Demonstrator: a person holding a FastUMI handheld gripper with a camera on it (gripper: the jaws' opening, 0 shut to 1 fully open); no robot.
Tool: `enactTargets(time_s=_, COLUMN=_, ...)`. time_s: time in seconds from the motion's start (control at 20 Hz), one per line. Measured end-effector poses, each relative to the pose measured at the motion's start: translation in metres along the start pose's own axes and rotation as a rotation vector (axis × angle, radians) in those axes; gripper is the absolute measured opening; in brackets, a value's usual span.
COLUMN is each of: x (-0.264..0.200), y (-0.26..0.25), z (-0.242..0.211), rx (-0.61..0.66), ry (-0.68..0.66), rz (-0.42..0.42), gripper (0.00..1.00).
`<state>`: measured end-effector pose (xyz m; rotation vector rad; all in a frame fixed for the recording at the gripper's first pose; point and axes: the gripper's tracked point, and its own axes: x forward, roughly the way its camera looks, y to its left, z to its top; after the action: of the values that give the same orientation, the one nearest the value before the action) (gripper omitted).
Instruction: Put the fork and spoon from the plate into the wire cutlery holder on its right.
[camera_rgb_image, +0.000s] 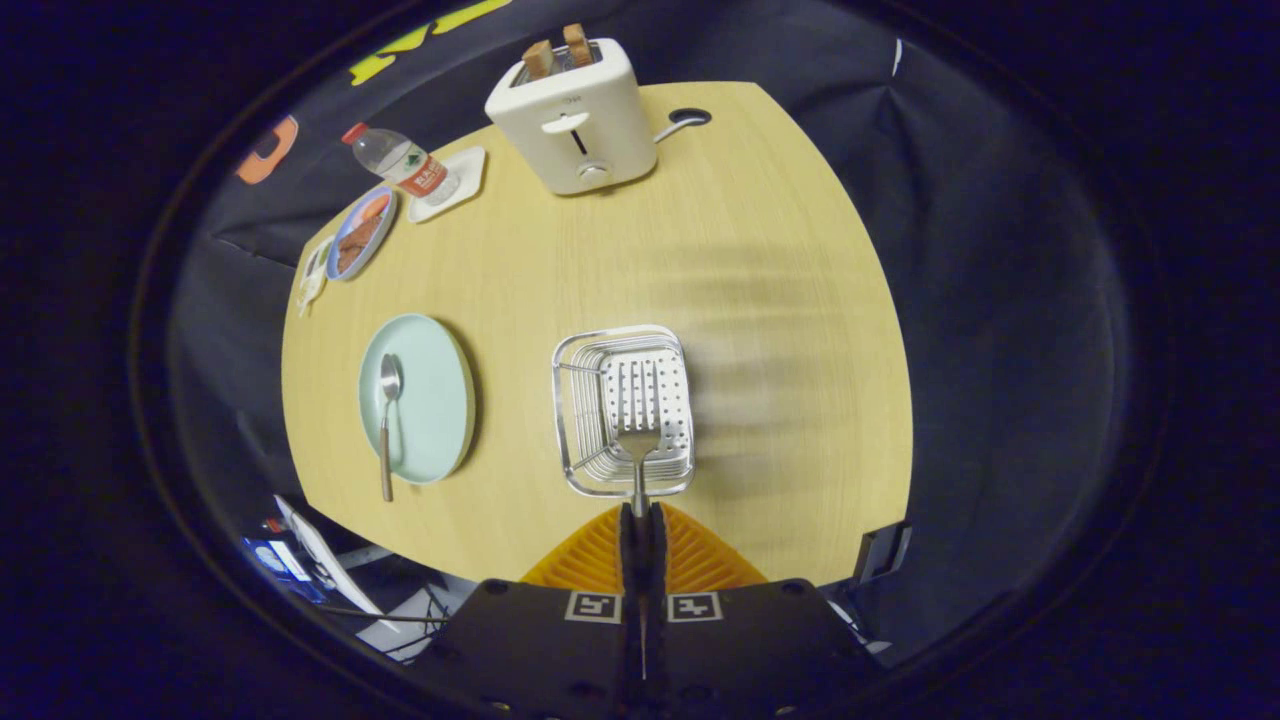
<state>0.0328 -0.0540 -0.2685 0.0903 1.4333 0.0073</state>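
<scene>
- Jaws were pressed together on the handle of the fork (638, 455), both fingers of the gripper (642, 515) pinching it, tines pointing ahead.
- Fork head lay over the near end of the wire cutlery holder (622, 410) — whether it touched the perforated floor could not be told from this angle.
- Holder stood on the wooden table (760, 300), just beyond the fingertips and to the right of the plate (430, 395).
- Spoon (387, 420) rested on the pale green plate, bowl toward the far side, handle end overhanging the near rim.
- At the far end stood a white toaster (570, 110) with two slices raised — left of it, a water bottle (400, 165) on a white coaster (455, 180) and a blue-rimmed dish of food (360, 235).
</scene>
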Motion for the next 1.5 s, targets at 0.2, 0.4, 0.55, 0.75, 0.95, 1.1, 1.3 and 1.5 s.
enactTargets(time_s=0.2, x=0.008, y=0.000, z=-0.002, rx=0.052, ry=0.030, rz=0.006, gripper=0.05)
enactTargets(time_s=0.4, x=0.012, y=0.001, z=0.000, rx=0.095, ry=0.031, rz=0.015, gripper=0.09)
enactTargets(time_s=0.55, x=0.008, y=0.002, z=0.000, rx=0.115, ry=0.011, rz=0.019, gripper=0.19)
enactTargets(time_s=0.75, x=-0.010, y=0.011, z=0.015, rx=0.081, ry=-0.118, rz=0.042, gripper=0.50)
enactTargets(time_s=0.95, x=-0.044, y=0.037, z=0.042, rx=-0.056, ry=-0.387, rz=0.112, gripper=0.73)
enactTargets(time_s=1.1, x=-0.069, y=0.054, z=0.048, rx=-0.123, ry=-0.530, rz=0.097, gripper=0.73)
enactTargets(time_s=1.3, x=-0.090, y=0.088, z=0.046, rx=-0.153, ry=-0.676, rz=0.074, gripper=0.94)
enactTargets(time_s=1.5, x=-0.087, y=0.137, z=0.034, rx=-0.210, ry=-0.741, rz=0.069, gripper=0.97)
